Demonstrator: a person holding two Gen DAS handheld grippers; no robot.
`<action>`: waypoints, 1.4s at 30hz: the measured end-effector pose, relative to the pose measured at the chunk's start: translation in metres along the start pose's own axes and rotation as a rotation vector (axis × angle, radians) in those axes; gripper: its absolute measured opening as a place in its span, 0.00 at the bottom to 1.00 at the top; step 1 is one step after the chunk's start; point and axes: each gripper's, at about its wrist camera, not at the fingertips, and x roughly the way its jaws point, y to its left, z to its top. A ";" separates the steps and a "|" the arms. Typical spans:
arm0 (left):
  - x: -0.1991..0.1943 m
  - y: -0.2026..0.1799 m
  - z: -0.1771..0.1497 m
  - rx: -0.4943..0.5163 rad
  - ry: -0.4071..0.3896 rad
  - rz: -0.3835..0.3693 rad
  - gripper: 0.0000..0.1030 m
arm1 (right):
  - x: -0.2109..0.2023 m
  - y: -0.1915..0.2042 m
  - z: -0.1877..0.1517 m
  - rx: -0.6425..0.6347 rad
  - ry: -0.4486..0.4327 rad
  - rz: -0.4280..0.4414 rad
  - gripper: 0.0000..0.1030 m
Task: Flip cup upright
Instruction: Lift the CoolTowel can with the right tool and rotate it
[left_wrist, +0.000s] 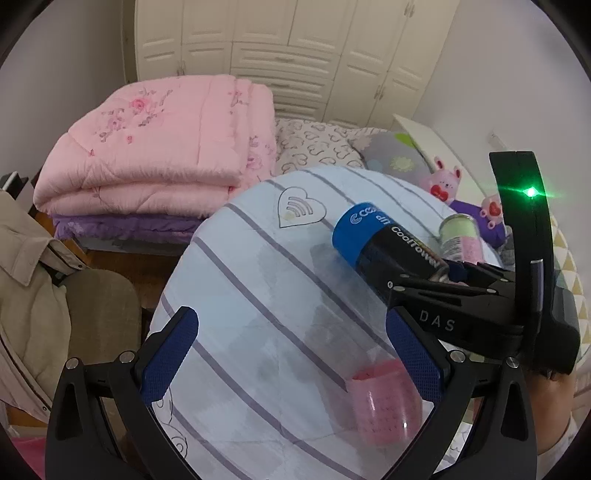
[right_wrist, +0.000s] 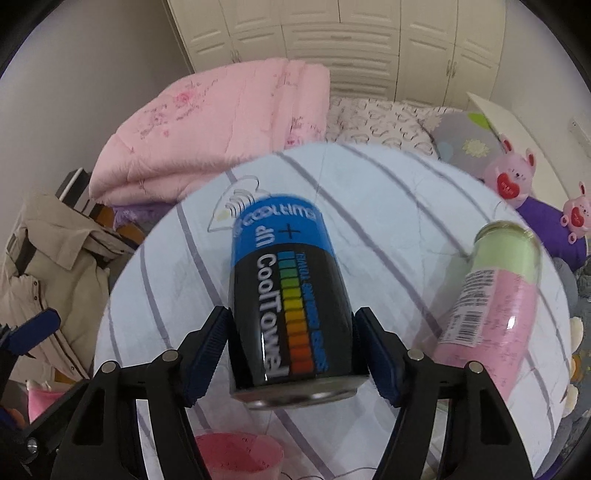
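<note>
A black and blue CoolTowel can (right_wrist: 291, 310) is held between my right gripper's (right_wrist: 291, 354) blue pads (right_wrist: 207, 354), tilted above the round striped table (right_wrist: 388, 206). In the left wrist view the can (left_wrist: 384, 243) points up-left, with the right gripper (left_wrist: 458, 284) shut on its lower end. My left gripper (left_wrist: 295, 365) is open and empty over the table. A pink cup (left_wrist: 384, 406) stands by its right finger (left_wrist: 417, 358); its rim shows in the right wrist view (right_wrist: 236, 458). A pink and green bottle (right_wrist: 495, 295) lies on the table at right, also seen in the left wrist view (left_wrist: 461, 236).
A folded pink quilt (left_wrist: 159, 151) lies on the bed behind the table. A beige jacket (left_wrist: 29, 288) hangs over a chair at left. Pink plush toys (right_wrist: 513, 177) sit at right. White wardrobes (left_wrist: 288, 48) stand at the back.
</note>
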 end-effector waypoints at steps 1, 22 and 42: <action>-0.004 0.000 -0.001 0.001 -0.005 0.001 1.00 | -0.006 0.000 0.000 0.001 -0.008 -0.001 0.68; -0.064 -0.017 -0.044 0.024 -0.070 -0.033 1.00 | -0.075 -0.014 -0.054 0.034 -0.090 -0.035 0.66; -0.037 -0.008 -0.043 0.014 -0.007 -0.046 1.00 | -0.066 -0.016 -0.027 0.010 -0.106 -0.065 0.66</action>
